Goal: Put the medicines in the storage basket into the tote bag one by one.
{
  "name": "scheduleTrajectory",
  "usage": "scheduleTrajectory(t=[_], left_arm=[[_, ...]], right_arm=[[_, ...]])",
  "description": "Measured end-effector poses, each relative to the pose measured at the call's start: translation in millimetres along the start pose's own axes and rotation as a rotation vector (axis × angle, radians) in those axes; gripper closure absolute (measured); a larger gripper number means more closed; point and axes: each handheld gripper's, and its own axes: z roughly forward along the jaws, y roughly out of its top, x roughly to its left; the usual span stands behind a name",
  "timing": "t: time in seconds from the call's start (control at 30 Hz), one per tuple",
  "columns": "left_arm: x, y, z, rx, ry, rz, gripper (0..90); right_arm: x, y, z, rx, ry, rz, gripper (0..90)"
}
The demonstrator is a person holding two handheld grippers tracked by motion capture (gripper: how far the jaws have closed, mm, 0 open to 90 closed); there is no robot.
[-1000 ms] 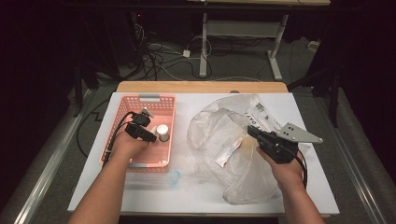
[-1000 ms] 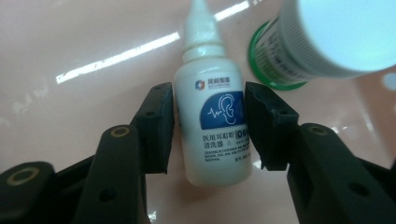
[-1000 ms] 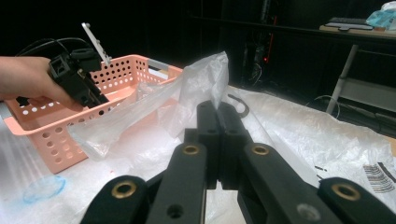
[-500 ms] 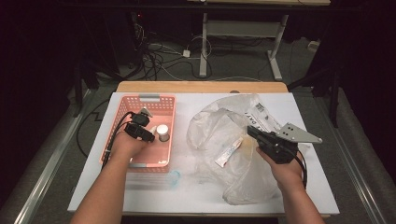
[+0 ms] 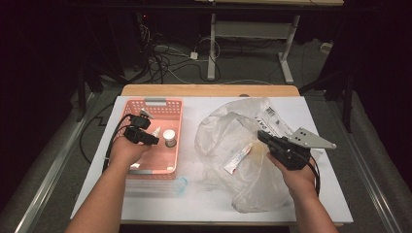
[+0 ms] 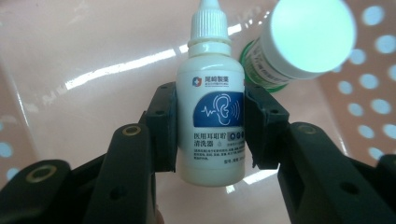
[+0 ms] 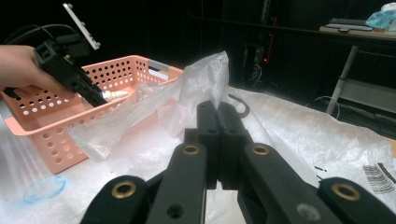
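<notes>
My left gripper [image 6: 210, 130]: jaws clamped on a white dropper bottle [image 6: 211, 109], held over the pink basket [image 5: 167, 108] beside a white-capped jar [image 6: 299, 39]. My right gripper [image 7: 218, 116]: jaws together, pinching a fold of the clear plastic bag [image 5: 228, 131], which lies crumpled on the white tabletop [image 5: 335, 194] right of the basket. A tube [image 5: 239, 158] lies inside the bag.

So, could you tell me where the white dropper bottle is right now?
The white dropper bottle is clamped between the left gripper's jaws, over the pink basket at the table's left, beside a white-capped jar.
</notes>
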Motion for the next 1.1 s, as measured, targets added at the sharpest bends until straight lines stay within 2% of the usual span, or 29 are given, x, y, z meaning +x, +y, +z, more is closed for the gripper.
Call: scheduleTrajectory(t=[0.1,0.2,0.3,0.43,0.57,0.67,0.73,1.1], left_arm=[[-4.7,-2.9,-6.0,-0.016,0.001,0.026,57.9],[-8.6,-5.4,-13.0,-0.048,-0.013,0.026,58.0],[-13.4,-8.7,-18.3,-0.068,-0.005,0.041,57.9],[-18.7,-15.7,-25.9,-0.129,-0.03,0.045,58.0],[-24.8,-24.6,-30.4,-0.16,-0.064,0.07,57.9],[-29.9,-32.0,-32.7,-0.181,-0.06,0.092,57.9],[-31.2,-37.0,-33.8,-0.2,-0.073,0.094,57.9],[-44.3,-64.7,-40.4,-0.3,-0.08,0.117,57.9]], right_arm=[[0.3,0.1,-0.2,0.001,0.0,0.001,90.0],[0.1,0.0,-0.6,0.0,0.0,0.003,90.0],[-0.6,0.2,-1.3,-0.002,0.001,0.0,90.0],[-0.5,1.0,-2.4,-0.007,-0.002,0.001,90.0],[-0.4,1.4,-3.0,-0.01,0.0,-0.002,90.0],[-0.2,1.5,-3.3,-0.009,-0.001,-0.001,90.0],[-0.2,1.5,-3.1,-0.011,-0.002,-0.002,90.0],[0.7,0.6,-2.7,-0.004,-0.003,-0.007,90.0]])
